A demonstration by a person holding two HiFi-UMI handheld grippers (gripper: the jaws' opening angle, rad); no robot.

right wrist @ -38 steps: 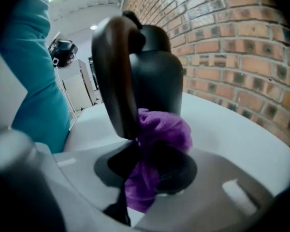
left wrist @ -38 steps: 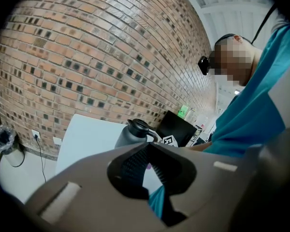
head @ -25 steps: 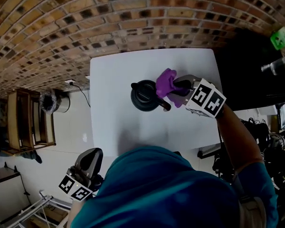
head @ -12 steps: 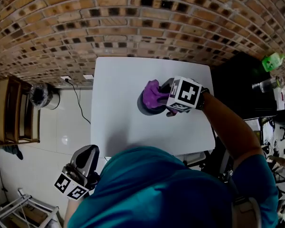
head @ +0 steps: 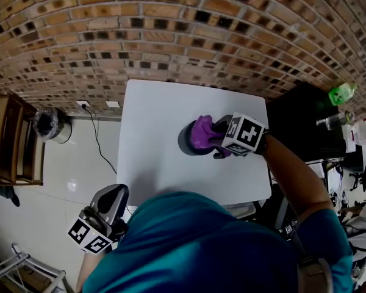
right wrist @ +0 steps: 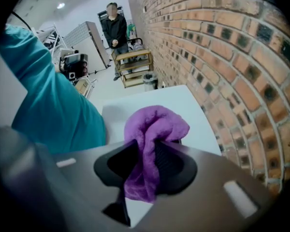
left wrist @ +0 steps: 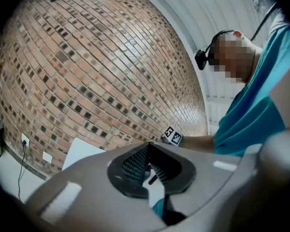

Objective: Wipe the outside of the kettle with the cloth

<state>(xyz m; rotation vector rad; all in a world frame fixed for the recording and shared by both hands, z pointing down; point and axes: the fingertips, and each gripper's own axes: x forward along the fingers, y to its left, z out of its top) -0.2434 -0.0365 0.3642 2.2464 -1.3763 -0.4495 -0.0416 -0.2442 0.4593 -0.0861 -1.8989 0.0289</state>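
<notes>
A black kettle (head: 186,143) stands near the middle of the white table (head: 152,157). My right gripper (head: 215,137) is shut on a purple cloth (head: 204,133), which is pressed on the kettle's top and right side and covers most of it. In the right gripper view the cloth (right wrist: 152,129) is bunched between the jaws of the right gripper (right wrist: 147,166) and hides the kettle. My left gripper (head: 113,201) hangs off the table's near left corner, over the floor. Seen in its own view, the left gripper (left wrist: 146,167) holds nothing and its pads nearly meet.
A brick wall (head: 171,35) runs behind the table. On the floor to the left are a wooden shelf (head: 12,139), a bagged bin (head: 47,124) and a cable (head: 100,140). A dark counter with a green bottle (head: 341,93) is at right. A person (right wrist: 116,25) stands far off.
The right gripper carried the cloth from the kettle's handle side onto its top, so the lid is now covered. The left gripper stayed low at the left.
</notes>
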